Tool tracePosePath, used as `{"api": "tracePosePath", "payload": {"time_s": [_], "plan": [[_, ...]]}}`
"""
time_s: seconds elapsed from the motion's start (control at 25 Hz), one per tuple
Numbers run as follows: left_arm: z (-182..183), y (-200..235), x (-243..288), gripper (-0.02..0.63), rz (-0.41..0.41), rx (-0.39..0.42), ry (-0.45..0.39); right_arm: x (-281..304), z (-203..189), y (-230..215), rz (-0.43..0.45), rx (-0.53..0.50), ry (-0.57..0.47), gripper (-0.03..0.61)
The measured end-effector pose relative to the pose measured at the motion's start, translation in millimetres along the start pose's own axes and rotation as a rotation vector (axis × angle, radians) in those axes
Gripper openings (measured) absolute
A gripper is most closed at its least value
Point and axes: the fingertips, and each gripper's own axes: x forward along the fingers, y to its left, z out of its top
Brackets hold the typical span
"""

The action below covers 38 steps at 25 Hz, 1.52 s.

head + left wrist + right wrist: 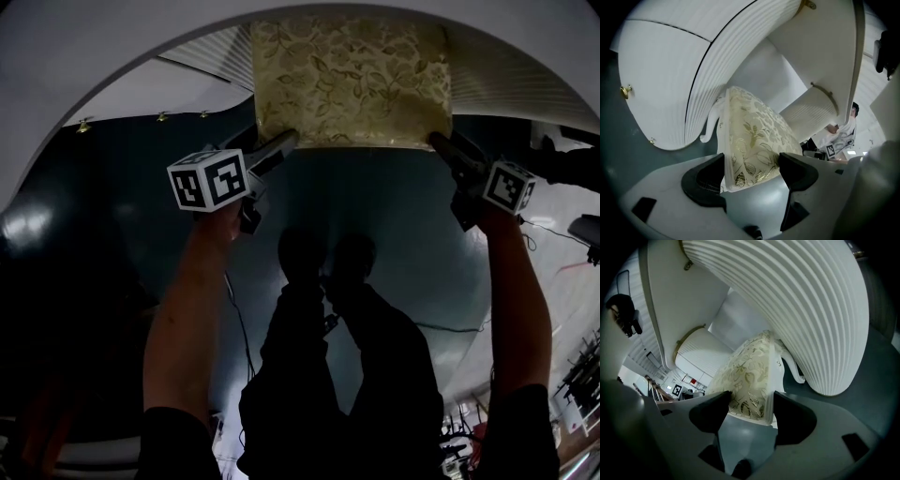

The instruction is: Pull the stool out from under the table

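We see the stool (352, 80) in the gap between the two ribbed white bodies of the surface (94, 66). Its gold, leaf-patterned seat runs at its far end under the surface's white rim, and its near edge faces us over the dark glossy floor (375, 206).

At the stool's near left corner sits our left hand-held gripper (284, 142). In the left gripper view, that corner of the cushion fills the space between its jaws, which stand wide and press on it from both sides, so it holds the stool there. At the stool's near right corner sits our right hand-held gripper (439, 141). In the right gripper view its jaws are also set wide, closed on the cushion and the white seat edge below it.

Both marker cubes lie just on our side of the stool, the left one (208, 180) larger in the head view than the right one (509, 186). Our forearms reach back from them toward the bottom of that view.

A curved white leg (710, 129) drops from the stool beside a ribbed panel (726, 51), and a matching leg (792, 369) shows in the right gripper view.

Small gold knobs (84, 125) dot the surface's side, well to the left of the stool. A thin cable (239, 319) trails over the floor, nearer to us than the stool.
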Motion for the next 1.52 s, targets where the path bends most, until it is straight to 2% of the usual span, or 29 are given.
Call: {"api": "tracePosePath", "payload": {"time_s": [0.2,0.4,0.72,1.24,1.52], "plan": [[1.0,0.3,-1.4,0.364,0.018,-0.011,0.030,-2.0,-2.3,-4.1,-0.041,0.023,0.029,0.253],[-0.2,1.5,0.0,0.364,-0.005,-0.021,0.085,0.0,-5.1,0.1,-0.026,0.024,0.079,0.253],[-0.8,-4.4,-3.7,0.364,0.004,-0.068,0.165,0.5,0.5,4.4,-0.010,0.051,0.203,0.253],[-3.5,0.6,-0.4,0.363,0.011,-0.110,0.228,6.3,-0.3,0.6,-0.015,0.076,0.310,0.253],[-3.7,-1.1,-0.8,0.362,0.051,-0.131,0.278,4.9,-5.1,-0.7,0.032,0.134,0.409,0.255]]}}
